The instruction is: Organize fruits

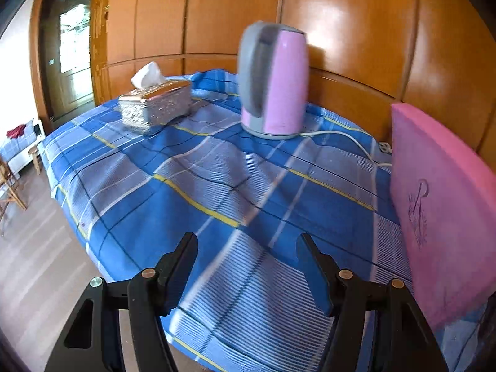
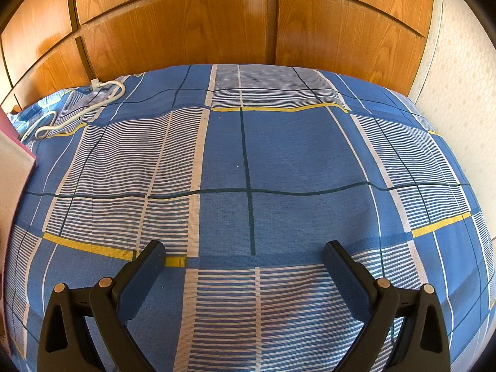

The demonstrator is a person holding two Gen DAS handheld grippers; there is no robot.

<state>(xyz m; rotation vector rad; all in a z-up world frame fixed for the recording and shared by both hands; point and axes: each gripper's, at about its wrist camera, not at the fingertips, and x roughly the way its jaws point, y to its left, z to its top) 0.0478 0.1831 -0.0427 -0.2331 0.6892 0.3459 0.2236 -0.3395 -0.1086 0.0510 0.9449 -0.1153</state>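
No fruit shows in either view. My left gripper (image 1: 247, 238) is open and empty, hovering over the near part of a table covered with a blue plaid cloth (image 1: 217, 186). My right gripper (image 2: 245, 248) is open and empty above the same blue plaid cloth (image 2: 279, 155). A pink box (image 1: 440, 210) stands upright at the right of the left gripper; its edge shows at the far left of the right wrist view (image 2: 12, 167).
A pink and grey electric kettle (image 1: 272, 83) stands at the back with its white cord (image 1: 347, 138) trailing right; the cord also shows in the right wrist view (image 2: 77, 108). A silver tissue box (image 1: 155, 105) sits back left. Wooden cabinets (image 2: 217, 24) run behind the table.
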